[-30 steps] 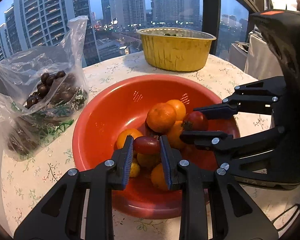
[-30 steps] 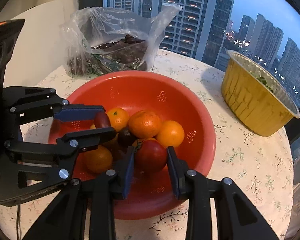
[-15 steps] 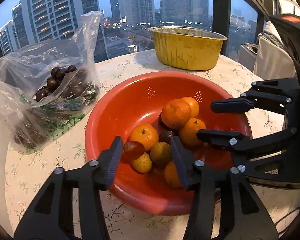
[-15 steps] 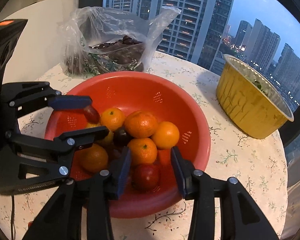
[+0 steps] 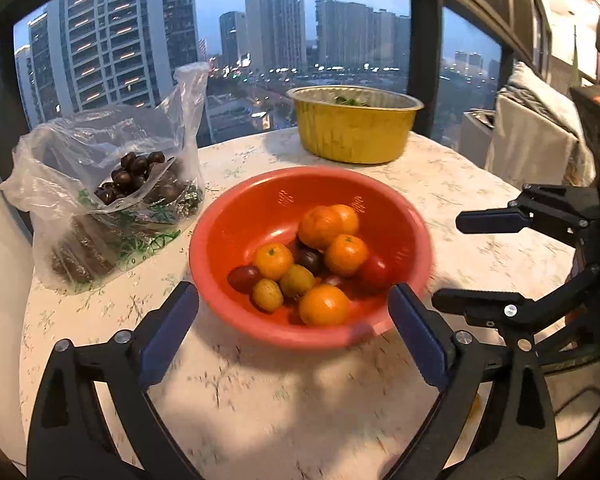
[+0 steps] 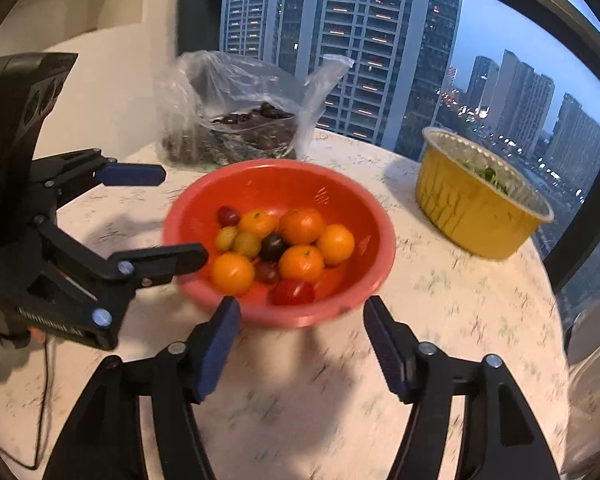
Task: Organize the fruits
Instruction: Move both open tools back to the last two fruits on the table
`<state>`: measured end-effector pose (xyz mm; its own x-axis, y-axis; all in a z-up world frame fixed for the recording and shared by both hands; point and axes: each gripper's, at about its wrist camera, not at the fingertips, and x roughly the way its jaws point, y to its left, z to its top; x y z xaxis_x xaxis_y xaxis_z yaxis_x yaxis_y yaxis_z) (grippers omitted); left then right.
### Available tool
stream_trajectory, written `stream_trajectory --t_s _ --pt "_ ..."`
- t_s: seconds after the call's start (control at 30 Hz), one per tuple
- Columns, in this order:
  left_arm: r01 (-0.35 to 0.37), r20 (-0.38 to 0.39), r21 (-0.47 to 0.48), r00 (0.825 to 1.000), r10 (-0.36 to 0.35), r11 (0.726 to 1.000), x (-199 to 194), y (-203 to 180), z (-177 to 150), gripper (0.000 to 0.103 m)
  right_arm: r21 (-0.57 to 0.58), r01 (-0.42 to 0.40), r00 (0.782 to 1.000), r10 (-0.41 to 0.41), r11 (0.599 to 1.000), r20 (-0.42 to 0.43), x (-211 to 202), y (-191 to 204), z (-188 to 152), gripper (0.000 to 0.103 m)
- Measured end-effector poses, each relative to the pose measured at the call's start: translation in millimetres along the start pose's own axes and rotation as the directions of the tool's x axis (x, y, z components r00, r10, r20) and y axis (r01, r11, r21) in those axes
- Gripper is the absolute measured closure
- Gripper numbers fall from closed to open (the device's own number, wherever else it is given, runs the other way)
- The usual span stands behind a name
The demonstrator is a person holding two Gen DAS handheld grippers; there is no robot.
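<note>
One round table [image 5: 440, 184], covered in a pale floral cloth, bears everything; behind it a window shows tower blocks at dusk. Near the middle sits a red bowl [image 5: 260, 208], perforated like a colander, and all the loose fruit lies in it; a clear bag [image 5: 80, 148] of dark round fruit slumps to its left in the left wrist view, and a gold foil tub [image 5: 352, 136] with some greens inside stands beyond, near the far edge. Both grippers hover on the near side of the bowl; the left gripper [image 5: 294, 324] has its jaws spreading wide, nothing between them but the bowl's near rim seen beyond; the right gripper [image 6: 302, 332] is likewise opening and empty, apart from the bowl. Inside the bowl, several oranges [image 6: 302, 264] are heaped at the centre; a red tomato [image 6: 292, 292] rests at the near wall in the right wrist view; a dark plum [image 6: 272, 246] sits among the oranges; two small yellow-green fruits [image 6: 236, 240] and a small red one [image 6: 228, 216] lie at the left.
</note>
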<state>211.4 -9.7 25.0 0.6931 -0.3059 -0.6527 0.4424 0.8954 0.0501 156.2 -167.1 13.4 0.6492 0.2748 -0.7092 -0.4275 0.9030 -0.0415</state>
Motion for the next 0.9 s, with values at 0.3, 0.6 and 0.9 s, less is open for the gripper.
stream_trajectory --t_s 0.3,0.6,0.9 --pt "0.094 -0.063 0.09 0.994 -0.088 0.992 -44 -41 -58 0.003 0.121 -0.111 0.991 0.12 0.986 -0.065 -24 8 -66 0.028" --pt "0.121 -0.186 0.148 0.978 -0.093 0.982 -40 -71 -105 0.003 0.168 -0.121 0.985 0.139 0.978 -0.101 -33 18 -104 0.028" --pt "0.149 -0.214 0.116 0.969 -0.122 0.982 -28 -76 -109 0.045 0.163 -0.116 0.986 0.133 0.98 -0.099 -38 21 -111 0.029"
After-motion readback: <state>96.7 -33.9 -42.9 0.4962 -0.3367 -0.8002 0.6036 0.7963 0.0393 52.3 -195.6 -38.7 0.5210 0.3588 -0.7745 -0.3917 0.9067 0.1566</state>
